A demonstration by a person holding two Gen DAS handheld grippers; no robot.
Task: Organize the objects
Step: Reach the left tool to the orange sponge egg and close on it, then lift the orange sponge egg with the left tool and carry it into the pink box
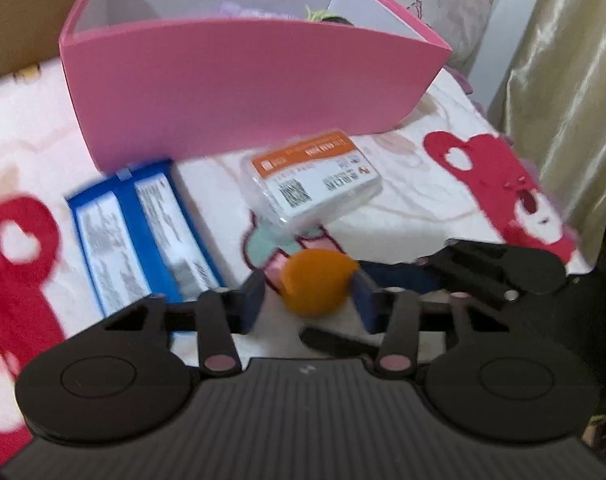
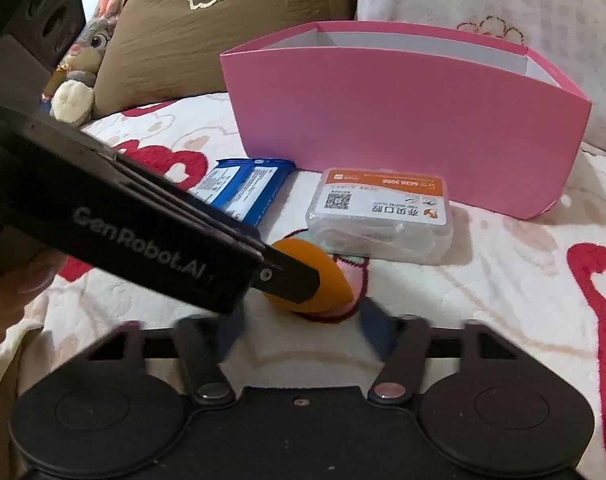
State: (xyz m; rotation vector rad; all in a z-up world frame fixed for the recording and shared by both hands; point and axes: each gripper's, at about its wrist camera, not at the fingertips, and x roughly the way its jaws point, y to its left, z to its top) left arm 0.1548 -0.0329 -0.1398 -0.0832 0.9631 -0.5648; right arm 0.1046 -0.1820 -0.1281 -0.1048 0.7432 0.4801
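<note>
- Bed (image 2: 503, 280) with cartoon blanket, pink box (image 1: 243, 92) at back.
- Left tongs (image 1: 309, 296) clenched on orange sponge (image 1: 317, 284) — low over blanket, before box.
- Right tongs (image 2: 299, 332) released, just beside sponge.
- Risk: soft sponge squirts out; tongs collide.

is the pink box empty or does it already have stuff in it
Not empty: the left wrist view shows purple and green items over the pink box's front wall. What they are: cannot tell.
</note>
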